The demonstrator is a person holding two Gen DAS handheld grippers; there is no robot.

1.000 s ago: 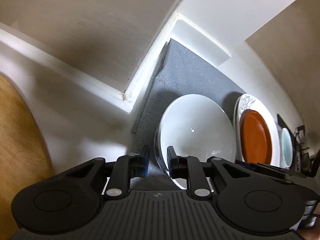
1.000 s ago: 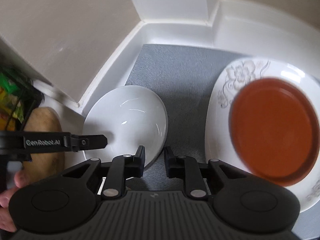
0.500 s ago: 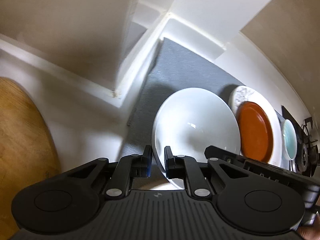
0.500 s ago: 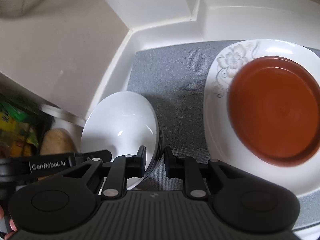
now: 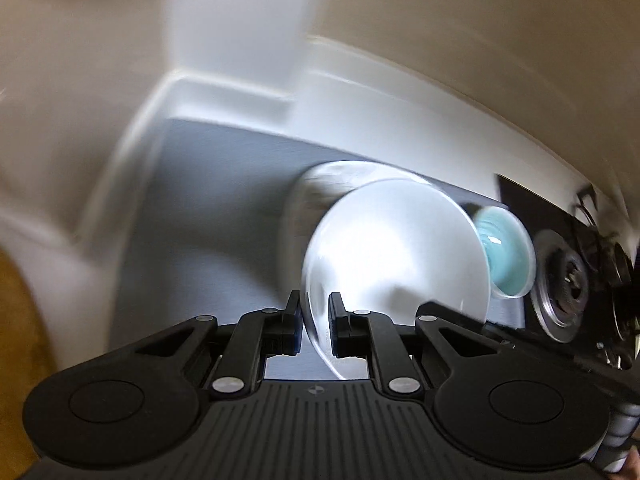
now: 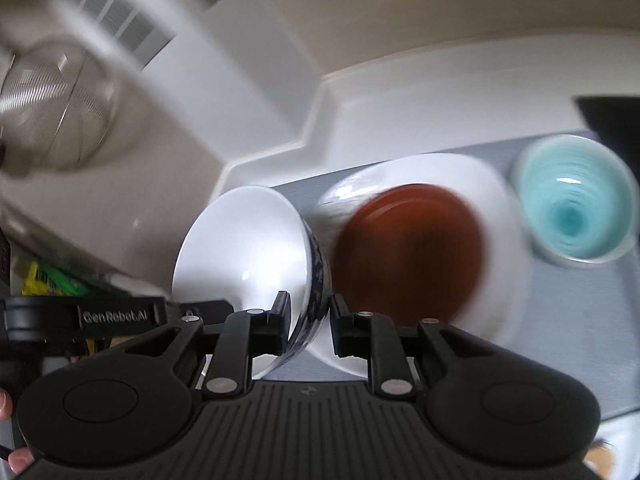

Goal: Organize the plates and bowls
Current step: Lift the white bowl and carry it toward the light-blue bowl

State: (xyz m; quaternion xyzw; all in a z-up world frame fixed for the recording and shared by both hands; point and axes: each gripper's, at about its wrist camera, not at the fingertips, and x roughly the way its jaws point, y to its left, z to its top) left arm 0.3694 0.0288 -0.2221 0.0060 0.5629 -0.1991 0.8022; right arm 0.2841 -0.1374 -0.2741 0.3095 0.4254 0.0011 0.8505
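Observation:
A white bowl (image 5: 396, 256) with a blue-patterned outside is held at its rim by both grippers, tilted, above the grey mat (image 5: 208, 208). My left gripper (image 5: 314, 326) is shut on its near rim. My right gripper (image 6: 309, 322) is shut on the opposite rim of the white bowl (image 6: 244, 256). Right of it, an orange plate (image 6: 412, 256) lies on a white flowered plate (image 6: 500, 208). A teal bowl (image 6: 576, 208) stands further right, also seen in the left wrist view (image 5: 506, 256). Both views are motion-blurred.
White wall and ledge (image 5: 240, 92) border the mat at the back. A stove burner (image 5: 564, 284) lies at the far right. A metal strainer (image 6: 52, 100) hangs at upper left. A wooden board (image 5: 16, 360) is at the left.
Both grippers have lifted the white bowl off the mat and carried it to the right, toward the plates. The teal bowl and stove have come into view.

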